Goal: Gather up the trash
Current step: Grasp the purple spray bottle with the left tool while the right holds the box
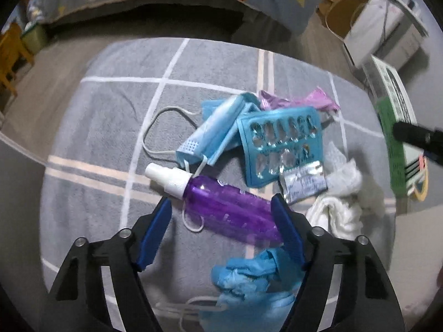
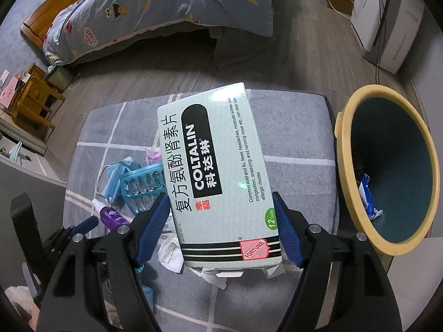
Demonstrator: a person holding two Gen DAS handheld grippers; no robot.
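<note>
A purple spray bottle [image 1: 229,207] with a white cap lies slantwise on the grey checked cushion [image 1: 105,127]. My left gripper [image 1: 221,200] straddles it from above, open. Its right finger is at the bottle's base and its left finger stands just clear of the neck. Around the bottle lie a blue face mask [image 1: 216,127], a blue blister pack [image 1: 279,146], a silver blister strip [image 1: 301,182], white tissue [image 1: 340,207] and a crumpled blue mask [image 1: 249,279]. My right gripper [image 2: 220,196] is shut on a pale green medicine box [image 2: 216,171], held above the cushion.
A yellow-rimmed bin [image 2: 343,144] stands right of the cushion, with a blue and white wrapper [image 2: 365,193] inside. A bed with a patterned duvet [image 2: 155,8] runs behind. Wooden chairs [image 2: 33,96] are at the left and a white appliance [image 2: 387,22] at the back right.
</note>
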